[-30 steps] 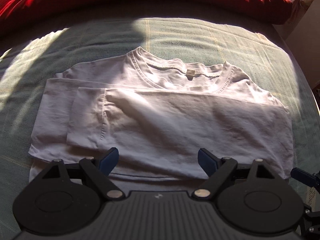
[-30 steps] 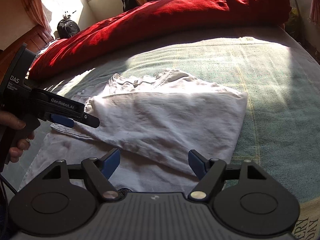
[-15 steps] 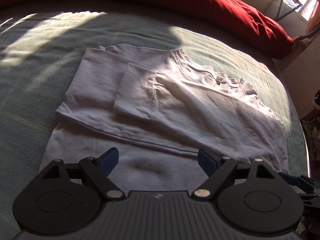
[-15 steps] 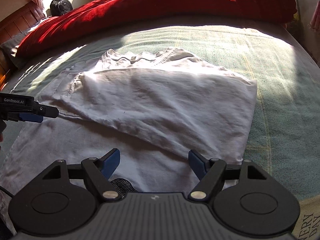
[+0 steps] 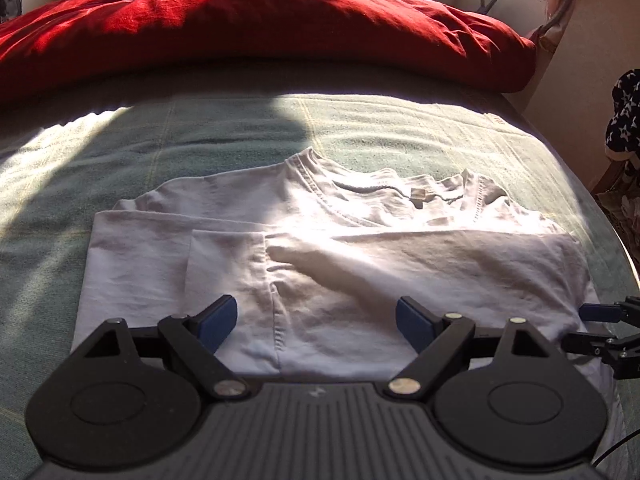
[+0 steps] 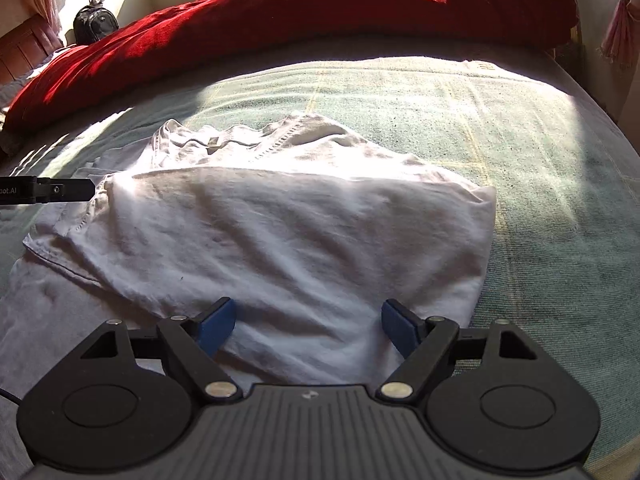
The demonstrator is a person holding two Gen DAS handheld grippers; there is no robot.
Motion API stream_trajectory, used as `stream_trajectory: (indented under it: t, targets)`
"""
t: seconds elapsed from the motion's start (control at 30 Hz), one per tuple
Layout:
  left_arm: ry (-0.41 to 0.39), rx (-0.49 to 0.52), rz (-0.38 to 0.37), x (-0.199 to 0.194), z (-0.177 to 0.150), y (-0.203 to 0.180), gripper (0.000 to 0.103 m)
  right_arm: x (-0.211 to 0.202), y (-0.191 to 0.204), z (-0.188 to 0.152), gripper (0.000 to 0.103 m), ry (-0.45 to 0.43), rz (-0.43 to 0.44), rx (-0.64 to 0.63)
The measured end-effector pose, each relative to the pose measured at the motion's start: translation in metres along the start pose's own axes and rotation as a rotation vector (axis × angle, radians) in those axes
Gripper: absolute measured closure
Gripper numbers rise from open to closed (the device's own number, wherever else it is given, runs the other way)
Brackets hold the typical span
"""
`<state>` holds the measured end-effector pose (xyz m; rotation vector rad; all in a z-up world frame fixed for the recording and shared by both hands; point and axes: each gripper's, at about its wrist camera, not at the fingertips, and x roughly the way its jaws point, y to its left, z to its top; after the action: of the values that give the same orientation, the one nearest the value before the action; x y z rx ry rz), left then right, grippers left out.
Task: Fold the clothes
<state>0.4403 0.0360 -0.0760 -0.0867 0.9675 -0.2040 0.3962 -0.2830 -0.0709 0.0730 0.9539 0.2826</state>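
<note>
Where sunlight falls across the bed, a pale green woven bedspread with thin yellow lines [image 5: 400, 128] covers the mattress, and a crumpled red duvet [image 5: 256, 28] lies along its far edge. A black backpack [image 6: 95, 24] stands at the far left of the room in the right wrist view; a dark star-patterned fabric [image 5: 624, 116] hangs at the right edge of the left wrist view.

The white cotton T-shirt [image 5: 360, 264] lies flat on the bedspread, collar far, with both sides folded inward and one sleeve lying on top.

The left gripper [image 5: 316, 322] hovers over the near hem, jaws released and wide, gripping nothing. The right gripper [image 6: 308, 322] hovers over the near right part of the shirt; its jaws are opening, with cloth beneath them but none pinched.

Compared with one second ago, both views sit closer to the shirt. The left gripper, then crossing well into the right wrist view with a hand visible, now shows only its tip at the left edge.
</note>
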Motion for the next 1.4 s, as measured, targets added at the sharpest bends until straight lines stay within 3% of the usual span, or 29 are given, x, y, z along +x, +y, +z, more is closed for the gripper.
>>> stream_trajectory:
  t: [0.13,0.23,0.4,0.53,0.67,0.83,0.93,1.1,1.27,1.33,1.4]
  targets:
    - [0.005,-0.019,-0.016,-0.016,-0.013,0.016,0.017,-0.014,-0.006,-0.005,0.019,0.005,0.011,-0.004]
    - [-0.030,-0.026,-0.062,-0.025,-0.002,0.014,0.017,-0.024,-0.007,0.002,0.019,-0.011,0.029,-0.001]
    - [-0.079,0.040,-0.189,-0.004,0.024,-0.013,0.017,-0.014,-0.008,0.037,0.019,-0.068,0.071,0.044]
    - [-0.056,0.085,-0.253,0.020,0.027,-0.026,0.016,0.014,-0.006,0.055,0.019,-0.069,0.098,0.060]
    - [-0.028,0.116,-0.235,0.022,0.011,-0.008,0.016,0.037,-0.019,0.055,0.019,-0.039,0.037,0.086]
    - [0.028,0.095,-0.212,-0.002,0.011,0.012,0.017,0.027,-0.035,0.059,0.019,-0.039,0.028,0.158]
    - [0.002,0.114,-0.223,-0.007,0.019,0.007,0.016,0.019,-0.029,0.062,0.019,-0.050,0.072,0.163]
    - [0.058,0.167,-0.160,0.019,0.017,0.005,0.015,0.035,-0.003,0.055,0.019,0.005,0.081,0.083]
    - [0.019,0.107,-0.179,-0.008,0.015,0.017,0.015,0.022,0.000,0.051,0.019,0.011,0.050,0.018]
    - [0.002,0.132,-0.201,-0.016,0.015,0.015,0.014,0.010,0.001,0.050,0.019,0.002,0.062,0.003]
    - [0.033,0.172,-0.173,-0.009,0.011,0.012,0.014,0.007,0.007,0.046,0.018,0.016,0.061,-0.034]
